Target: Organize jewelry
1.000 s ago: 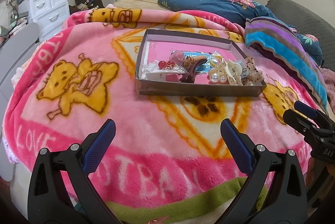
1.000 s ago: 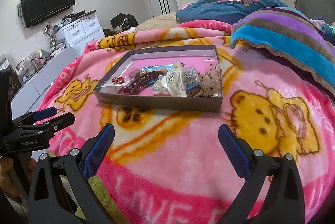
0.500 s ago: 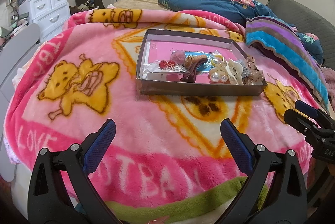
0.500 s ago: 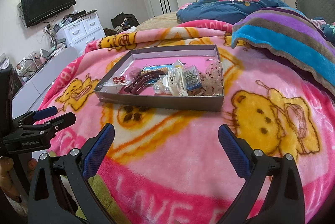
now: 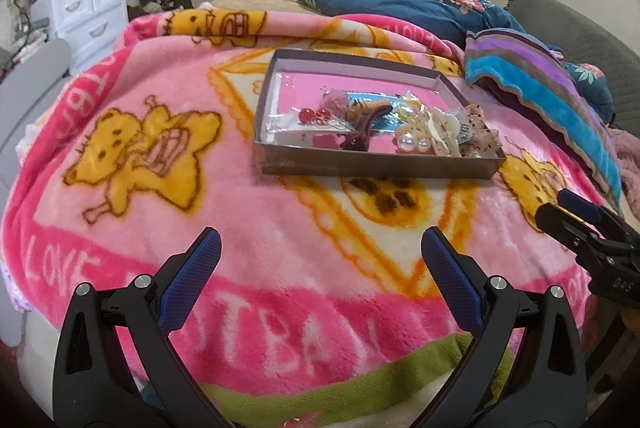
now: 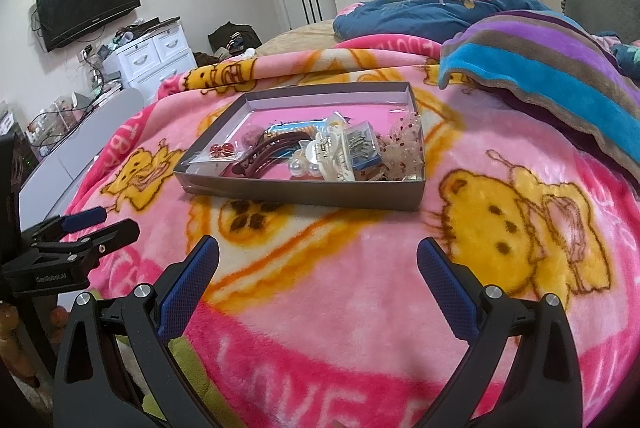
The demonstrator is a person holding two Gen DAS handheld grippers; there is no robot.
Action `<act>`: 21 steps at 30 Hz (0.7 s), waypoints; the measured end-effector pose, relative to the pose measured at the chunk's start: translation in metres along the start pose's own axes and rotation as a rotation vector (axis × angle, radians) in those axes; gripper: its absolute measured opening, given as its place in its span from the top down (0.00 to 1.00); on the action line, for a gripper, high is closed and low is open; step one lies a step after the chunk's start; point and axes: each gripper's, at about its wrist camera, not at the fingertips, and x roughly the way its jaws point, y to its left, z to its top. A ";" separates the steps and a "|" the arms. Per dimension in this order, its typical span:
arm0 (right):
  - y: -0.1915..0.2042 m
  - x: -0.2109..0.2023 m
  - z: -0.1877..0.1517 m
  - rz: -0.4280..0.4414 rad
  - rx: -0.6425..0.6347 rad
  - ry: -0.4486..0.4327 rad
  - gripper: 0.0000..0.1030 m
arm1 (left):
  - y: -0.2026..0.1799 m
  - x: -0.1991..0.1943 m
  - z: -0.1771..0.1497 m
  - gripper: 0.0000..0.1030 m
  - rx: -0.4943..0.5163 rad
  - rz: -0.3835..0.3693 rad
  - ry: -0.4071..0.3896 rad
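Observation:
A shallow grey box (image 5: 376, 168) with a pink bottom sits on the pink bear blanket (image 5: 140, 148); it also shows in the right wrist view (image 6: 304, 194). In it lie red earrings in a clear bag (image 5: 314, 115), a dark brown hair claw (image 5: 362, 132), white pearl pieces (image 5: 414, 144), a cream clip (image 5: 442, 128) and a beaded bow (image 5: 478, 138). My left gripper (image 5: 320, 248) is open and empty, well short of the box. My right gripper (image 6: 318, 252) is open and empty, also short of the box.
A striped blanket (image 5: 540, 84) and a dark blue floral quilt (image 5: 408, 4) lie right of and behind the box. White drawers (image 6: 152, 56) and a wall television (image 6: 88, 8) stand at the left. The other gripper shows at each view's edge (image 5: 584, 228) (image 6: 80, 232).
Both grippers have crept slightly towards the box. Nothing in the box has moved.

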 end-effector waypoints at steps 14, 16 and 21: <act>-0.064 0.020 0.012 -0.181 0.117 0.006 0.04 | 0.036 0.027 0.016 0.09 -0.082 0.110 0.050; -0.091 0.029 0.019 -0.250 0.155 0.011 0.04 | 0.064 0.035 0.028 0.09 -0.143 0.142 0.058; -0.161 0.068 0.038 -0.432 0.220 0.057 0.04 | 0.140 0.062 0.063 0.09 -0.207 0.281 0.067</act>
